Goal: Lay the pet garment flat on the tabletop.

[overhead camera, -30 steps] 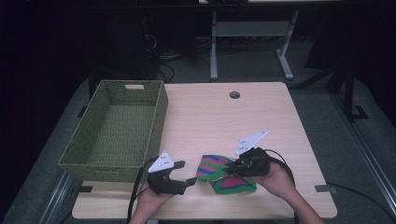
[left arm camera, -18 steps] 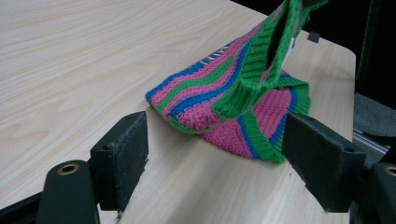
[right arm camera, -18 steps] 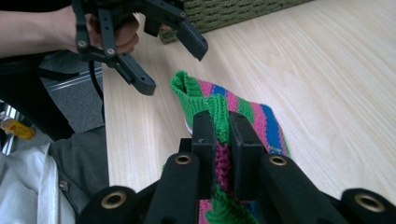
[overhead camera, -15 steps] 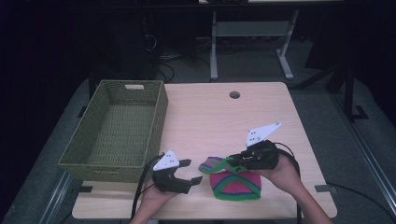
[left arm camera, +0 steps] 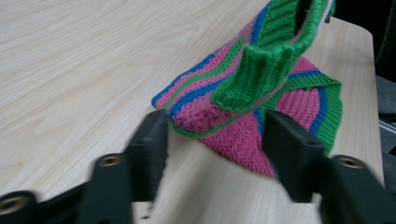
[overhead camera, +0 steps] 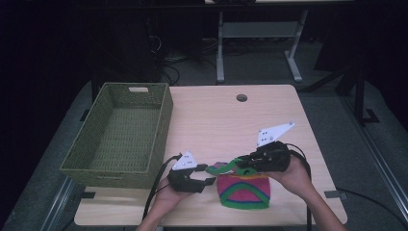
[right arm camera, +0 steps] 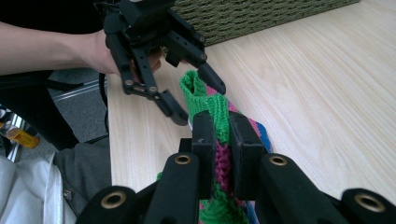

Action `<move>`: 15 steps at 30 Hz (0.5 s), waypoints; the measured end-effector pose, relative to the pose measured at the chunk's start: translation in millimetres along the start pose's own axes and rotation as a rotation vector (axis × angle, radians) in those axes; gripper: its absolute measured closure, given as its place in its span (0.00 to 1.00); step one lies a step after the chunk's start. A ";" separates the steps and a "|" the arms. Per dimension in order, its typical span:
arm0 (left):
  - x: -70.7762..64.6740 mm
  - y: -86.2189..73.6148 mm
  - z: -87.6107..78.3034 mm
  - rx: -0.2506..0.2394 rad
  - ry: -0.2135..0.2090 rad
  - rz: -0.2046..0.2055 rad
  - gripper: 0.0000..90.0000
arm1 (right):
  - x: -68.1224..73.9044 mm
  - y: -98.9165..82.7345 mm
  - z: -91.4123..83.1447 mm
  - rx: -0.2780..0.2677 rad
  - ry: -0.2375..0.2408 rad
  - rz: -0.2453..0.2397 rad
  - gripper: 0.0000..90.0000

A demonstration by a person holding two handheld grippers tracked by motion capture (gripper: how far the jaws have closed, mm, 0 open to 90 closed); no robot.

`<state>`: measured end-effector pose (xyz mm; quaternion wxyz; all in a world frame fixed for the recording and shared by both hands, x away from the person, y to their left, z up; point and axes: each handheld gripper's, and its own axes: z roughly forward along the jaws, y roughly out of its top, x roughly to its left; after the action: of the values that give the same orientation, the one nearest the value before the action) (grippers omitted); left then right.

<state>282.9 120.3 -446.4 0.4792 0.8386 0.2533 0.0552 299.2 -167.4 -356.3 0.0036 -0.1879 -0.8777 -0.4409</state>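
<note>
Right gripper (right arm camera: 217,126) clamped on knit hat (overhead camera: 243,191), brim lifted. Left gripper (left arm camera: 212,140) jaws just closing around hat corner, not yet pinching. Basket (overhead camera: 159,125) empty; transfer pending.

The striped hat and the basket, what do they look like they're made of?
Striped knit hat: apparently yarn, matte, with visible knit stitches and a ribbed green band. Basket: looks woven, perhaps from olive-green cord or fibre, judging by its regular woven texture.

Knit wool hat (overhead camera: 243,191), woven basket (overhead camera: 120,134), wood-grain table (overhead camera: 216,120)
</note>
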 end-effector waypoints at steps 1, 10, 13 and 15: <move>2.3 1.7 1.6 -0.002 -0.003 -0.012 0.56 | -0.3 -0.5 0.2 0.002 -0.001 0.001 0.91; 4.6 11.8 -1.2 -0.036 -0.003 0.016 0.89 | -6.2 -5.6 -8.0 -0.019 -0.018 0.016 0.91; 5.4 16.0 -2.1 -0.037 -0.001 0.020 0.91 | -7.8 -7.6 -10.9 -0.027 -0.024 0.022 0.91; 6.1 23.7 -4.8 -0.052 0.007 0.027 0.91 | -9.4 -9.1 -12.6 -0.030 -0.027 0.028 0.91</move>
<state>295.4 117.2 -425.0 0.4991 0.8290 0.2422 0.0708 302.9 -185.1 -357.3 -0.0050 -0.2062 -0.8681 -0.4515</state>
